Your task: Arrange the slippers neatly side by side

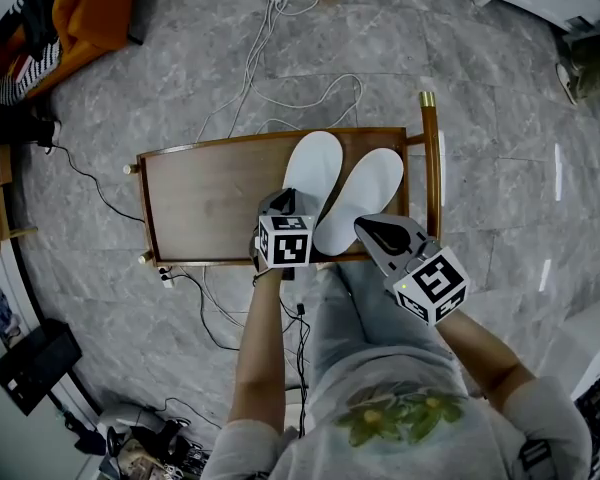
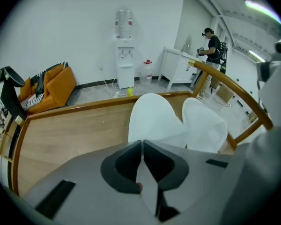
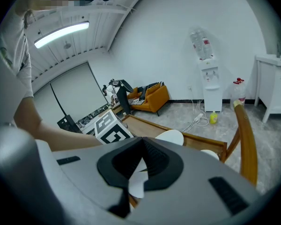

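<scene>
White slippers, two in number, lie on the right-hand part of the wooden desk point(image 1: 210, 198), inside its raised rim. The left slipper point(image 1: 315, 163) and the right slipper point(image 1: 365, 193) are side by side, long edges just touching, toes pointing away from the person. The left one sits slightly further forward. A curved wooden rail point(image 1: 435, 168) stands at the desk's right end, just beside the right slipper.

Left hand-held gripper point(image 2: 142, 142): jaws pressed together, pinching the heel end of the left slipper. The rest of that slipper extends flat beyond the tips.

Right hand-held gripper point(image 3: 141, 143): held above the near desk edge, jaws drawn together at the tips. White slipper material shows through the gap behind them. Whether it is clamped or merely lies below cannot be told.

Grey marble floor point(image 1: 480, 88) surrounds the desk, with white cables point(image 1: 280, 98) trailing on it behind the far edge. An orange sofa point(image 2: 49, 86) and a water dispenser point(image 2: 124, 55) stand against the far wall.
</scene>
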Available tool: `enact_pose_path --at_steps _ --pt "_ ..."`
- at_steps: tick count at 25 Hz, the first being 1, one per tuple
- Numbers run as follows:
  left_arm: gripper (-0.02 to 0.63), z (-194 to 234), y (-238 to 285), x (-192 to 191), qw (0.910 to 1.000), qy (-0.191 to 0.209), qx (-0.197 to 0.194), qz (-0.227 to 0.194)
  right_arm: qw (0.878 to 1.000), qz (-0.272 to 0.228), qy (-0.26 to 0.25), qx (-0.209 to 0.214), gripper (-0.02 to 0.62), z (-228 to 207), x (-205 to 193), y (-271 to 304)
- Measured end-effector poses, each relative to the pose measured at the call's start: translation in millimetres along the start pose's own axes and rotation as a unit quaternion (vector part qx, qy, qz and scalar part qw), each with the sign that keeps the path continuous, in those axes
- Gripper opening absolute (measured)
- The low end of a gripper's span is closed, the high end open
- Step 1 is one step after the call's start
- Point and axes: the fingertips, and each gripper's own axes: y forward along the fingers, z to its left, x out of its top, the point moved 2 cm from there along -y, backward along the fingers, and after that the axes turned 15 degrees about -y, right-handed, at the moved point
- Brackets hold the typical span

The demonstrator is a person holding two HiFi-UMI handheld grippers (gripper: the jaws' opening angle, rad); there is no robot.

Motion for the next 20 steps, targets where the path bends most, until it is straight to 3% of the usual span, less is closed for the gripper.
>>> enact_pose_path --at_steps 8,20 --pt "0.031 13.9 -7.4 -4.0 0.9966 -0.078 0.018 -0.021 1.0 0.002 -0.009 0.006 0.006 3.3 3.3 0.3" --pt "0.032 36.1 -16.1 -15.9 0.9909 -0.117 0.056 -0.037 1.0 -0.002 -0.014 0.009 0.006 7.8 0.5 -2.4"
